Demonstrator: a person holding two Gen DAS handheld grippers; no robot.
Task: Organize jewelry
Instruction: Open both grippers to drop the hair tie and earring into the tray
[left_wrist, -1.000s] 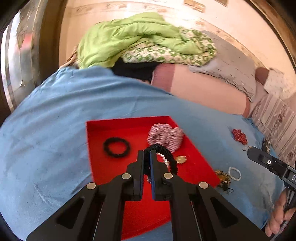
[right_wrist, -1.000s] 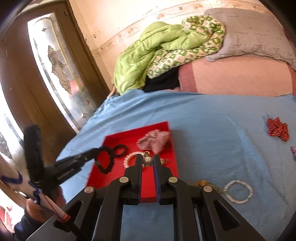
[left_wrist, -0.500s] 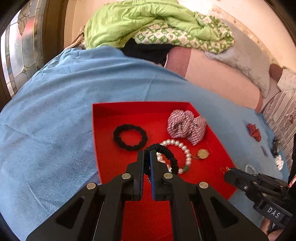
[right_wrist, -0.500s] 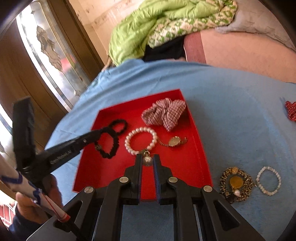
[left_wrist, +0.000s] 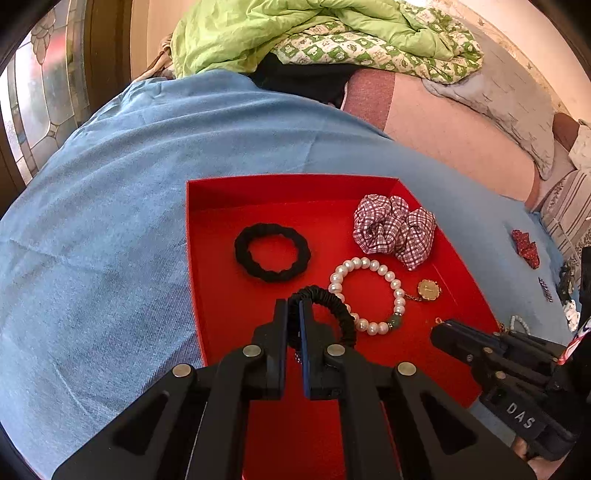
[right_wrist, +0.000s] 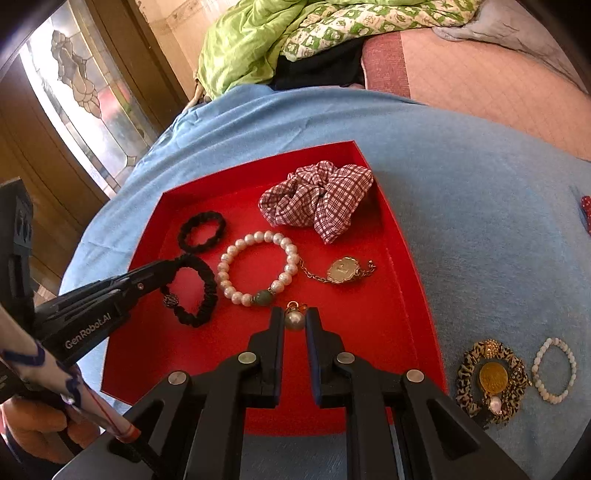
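Observation:
A red tray (left_wrist: 229, 192) lies on the blue cloth. My left gripper (left_wrist: 293, 306) is shut on a black hair tie (left_wrist: 332, 302) with a dark bead, which hangs low over the tray's near left part (right_wrist: 199, 291). My right gripper (right_wrist: 294, 317) is shut on a small pearl earring (right_wrist: 294, 320) with a gold hook, just above the tray floor (right_wrist: 369, 332). Its tip also shows in the left wrist view (left_wrist: 439, 330). In the tray lie a black scrunchie (left_wrist: 272, 252), a pearl bracelet (right_wrist: 240, 243), a checked scrunchie (right_wrist: 317, 199) and a gold watch (right_wrist: 341, 270).
On the cloth right of the tray lie a leopard-print brooch (right_wrist: 493, 376), a white bead bracelet (right_wrist: 535, 369) and a red bow (left_wrist: 524, 247). A green quilt (left_wrist: 295, 33) and pillows are piled behind. A glass door (right_wrist: 92, 96) stands at the left.
Both grippers have come down and forward over the red tray, tilting downward. Each keeps its grip: the left on the black hair tie, the right on the pearl earring.

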